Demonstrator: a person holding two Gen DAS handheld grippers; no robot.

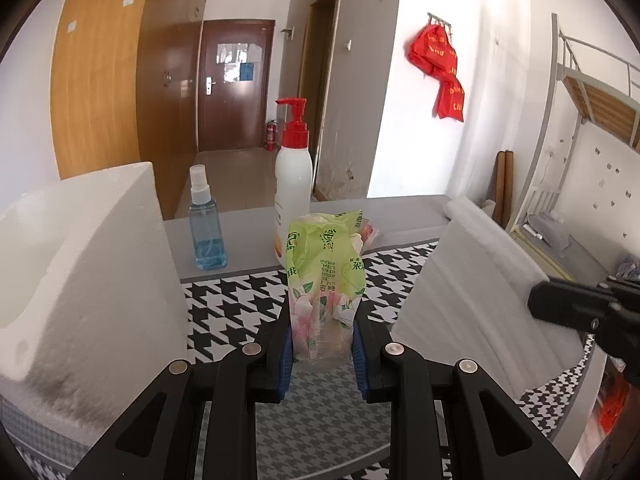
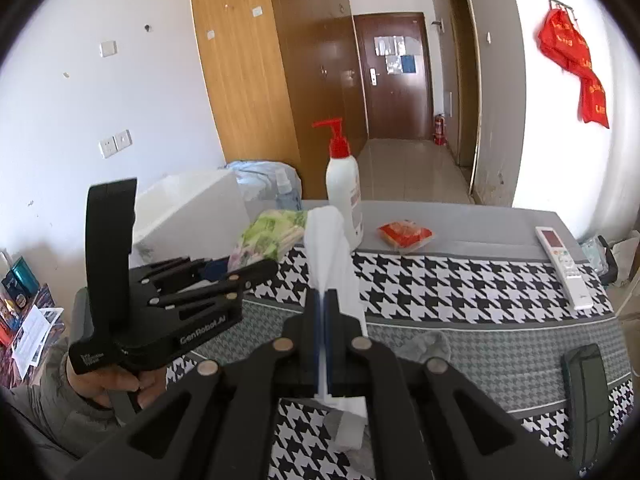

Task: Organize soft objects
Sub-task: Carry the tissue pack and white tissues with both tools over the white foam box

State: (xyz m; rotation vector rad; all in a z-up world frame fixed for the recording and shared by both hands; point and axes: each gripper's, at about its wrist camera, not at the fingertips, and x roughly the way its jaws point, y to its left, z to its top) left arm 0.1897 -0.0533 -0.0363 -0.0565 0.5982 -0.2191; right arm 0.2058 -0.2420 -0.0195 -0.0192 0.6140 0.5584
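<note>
The left hand-held gripper [image 1: 322, 344] clamps a light, crushable tissue pack [image 1: 326, 276] low down, while the right hand-held gripper [image 2: 323, 320] pinches a limp white foam sheet [image 2: 332, 248] at mid-length

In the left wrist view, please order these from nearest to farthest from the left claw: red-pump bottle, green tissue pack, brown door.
1. Green tissue pack, held between the left claw's pads.
2. Red-pump bottle, right behind the pack on the table.
3. Brown door, at the corridor's end.
</note>
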